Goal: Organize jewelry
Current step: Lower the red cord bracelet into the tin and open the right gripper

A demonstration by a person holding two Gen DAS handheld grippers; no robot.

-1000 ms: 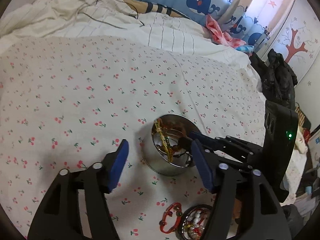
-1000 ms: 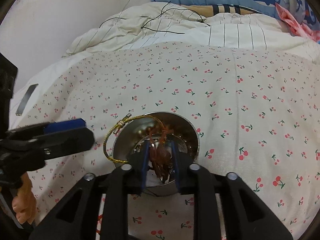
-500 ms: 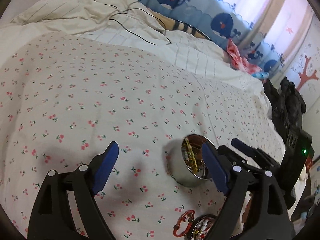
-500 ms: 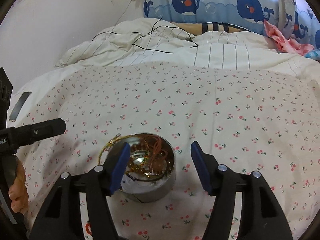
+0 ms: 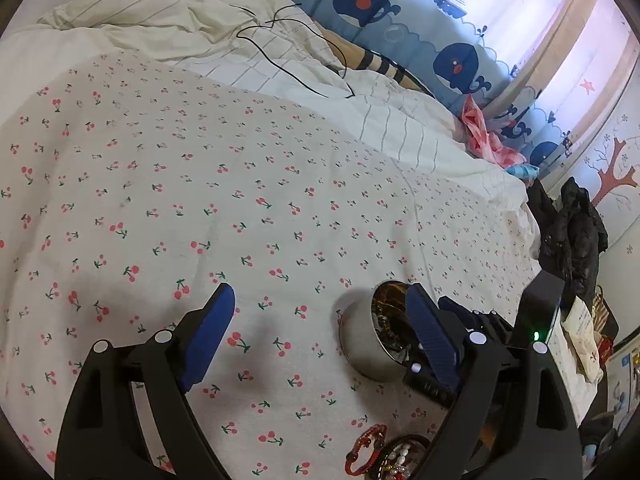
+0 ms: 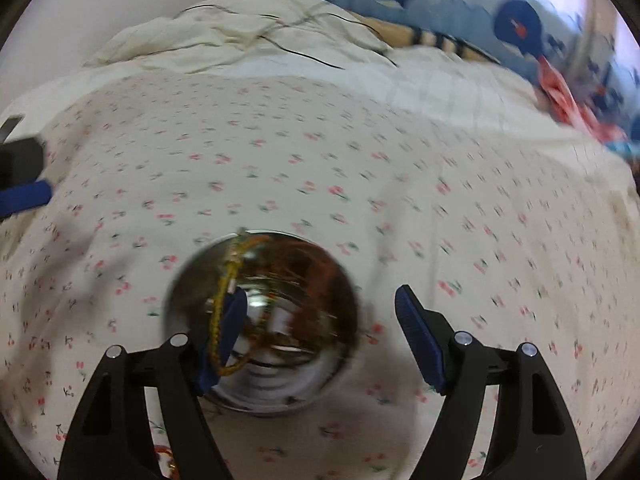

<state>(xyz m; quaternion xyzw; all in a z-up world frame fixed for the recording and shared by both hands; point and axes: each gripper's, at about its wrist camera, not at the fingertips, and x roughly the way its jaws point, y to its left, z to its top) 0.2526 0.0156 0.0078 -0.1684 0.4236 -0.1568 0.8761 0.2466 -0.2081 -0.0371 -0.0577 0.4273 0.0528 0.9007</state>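
Note:
A round steel tin (image 6: 280, 376) stands on the cherry-print bedspread (image 6: 400, 200), full of reddish and gold jewelry. A gold chain (image 6: 219, 312) hangs over its left rim. My right gripper (image 6: 320, 322) hovers just above it with its jaws opening: the left pad is over the tin's inside, the right pad is outside the rim, and nothing is pressed between them. This view is blurred. In the left wrist view my left gripper (image 5: 320, 320) stands open over bare bedspread, left of the tin (image 5: 360, 348). A red bracelet (image 5: 366, 448) lies near the bottom edge.
A round dark case with pale beads (image 5: 400, 460) lies next to the red bracelet. A rumpled white duvet (image 5: 200, 28) with a black cable (image 5: 280, 64) sits at the far end of the bed. Dark clothes (image 5: 568, 232) hang past the right bed edge.
My right gripper let go of reddish jewelry over the tin, opened wide and shifted so the tin sits under its left finger. My left gripper opened wider and drew off to the left.

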